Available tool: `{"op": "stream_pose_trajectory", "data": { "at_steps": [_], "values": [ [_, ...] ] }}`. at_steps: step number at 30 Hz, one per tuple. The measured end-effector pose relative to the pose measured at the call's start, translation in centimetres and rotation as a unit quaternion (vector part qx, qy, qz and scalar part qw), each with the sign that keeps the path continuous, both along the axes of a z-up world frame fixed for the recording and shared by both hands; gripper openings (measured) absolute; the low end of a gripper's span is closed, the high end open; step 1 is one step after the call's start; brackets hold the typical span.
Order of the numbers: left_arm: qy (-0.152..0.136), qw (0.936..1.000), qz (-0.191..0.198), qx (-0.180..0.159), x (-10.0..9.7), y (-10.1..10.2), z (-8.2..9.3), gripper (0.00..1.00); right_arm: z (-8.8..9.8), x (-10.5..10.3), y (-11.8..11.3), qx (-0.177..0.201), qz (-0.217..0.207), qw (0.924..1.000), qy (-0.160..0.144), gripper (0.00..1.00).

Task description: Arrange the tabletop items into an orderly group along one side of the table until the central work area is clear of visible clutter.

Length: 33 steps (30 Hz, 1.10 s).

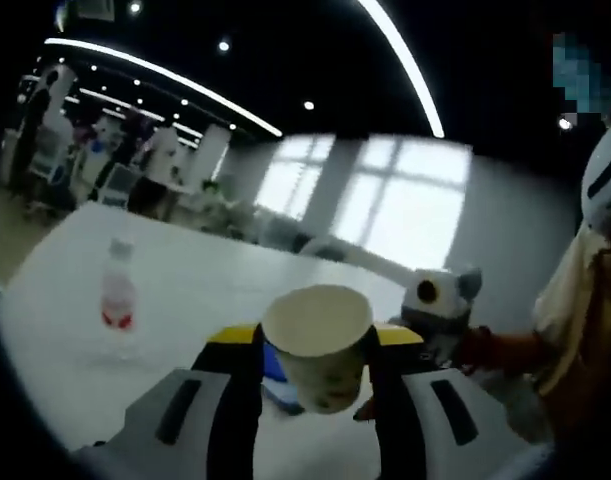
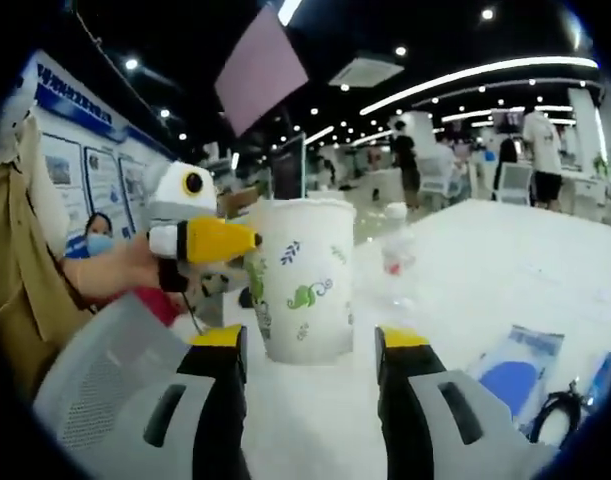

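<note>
While raised above the white tabletop [image 1: 185, 280], held: paper cup [image 1: 320, 345], clamped between the left tool [image 1: 316, 345] jaws, contents not visible. Right tool [image 2: 310, 345] jaws apart, cup just ahead. Standing behind on tabletop: clear bottle [image 1: 117, 298], red label. Lying right: blue-white packet [image 2: 520, 370].

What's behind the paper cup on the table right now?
In the right gripper view, a clear water bottle with a red label stands behind the paper cup, on the white table. The cup covers whatever sits directly behind its body; its inside can't be seen.
</note>
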<state>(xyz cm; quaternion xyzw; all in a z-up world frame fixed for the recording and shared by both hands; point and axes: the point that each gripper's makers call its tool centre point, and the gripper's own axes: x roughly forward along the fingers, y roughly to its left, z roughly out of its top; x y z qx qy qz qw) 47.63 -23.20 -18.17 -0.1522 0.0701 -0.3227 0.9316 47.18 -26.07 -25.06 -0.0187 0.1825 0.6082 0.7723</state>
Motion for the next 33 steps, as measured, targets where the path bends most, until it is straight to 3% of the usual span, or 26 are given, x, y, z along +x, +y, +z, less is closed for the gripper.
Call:
{"op": "stream_pose_trajectory", "data": {
  "at_steps": [3, 7, 13, 20, 33],
  "values": [
    [-0.011, 0.9989, 0.014, 0.044, 0.7, 0.6, -0.1, 0.39, -0.3, 0.4, -0.8, -0.014, -0.006, 0.9998, -0.011, 0.64],
    [-0.024, 0.9980, 0.031, 0.050, 1.6, 1.2, 0.5, 0.39, -0.8, 1.2, -1.7, -0.027, -0.026, 0.9993, 0.004, 0.78],
    [-0.026, 0.9946, 0.039, 0.093, 3.0, 1.7, 0.2, 0.39, -2.1, 2.2, -3.2, -0.064, -0.057, 0.9959, 0.028, 0.92],
    [-0.026, 0.9917, 0.035, 0.121, 5.1, 1.9, -0.5, 0.39, -3.1, 3.1, -4.3, -0.088, -0.078, 0.9927, 0.026, 0.97],
    [-0.032, 0.9900, 0.038, 0.132, 9.4, 2.8, -1.8, 0.40, -4.7, 4.9, -6.3, -0.114, -0.112, 0.9863, 0.041, 0.99]
  ]
}}
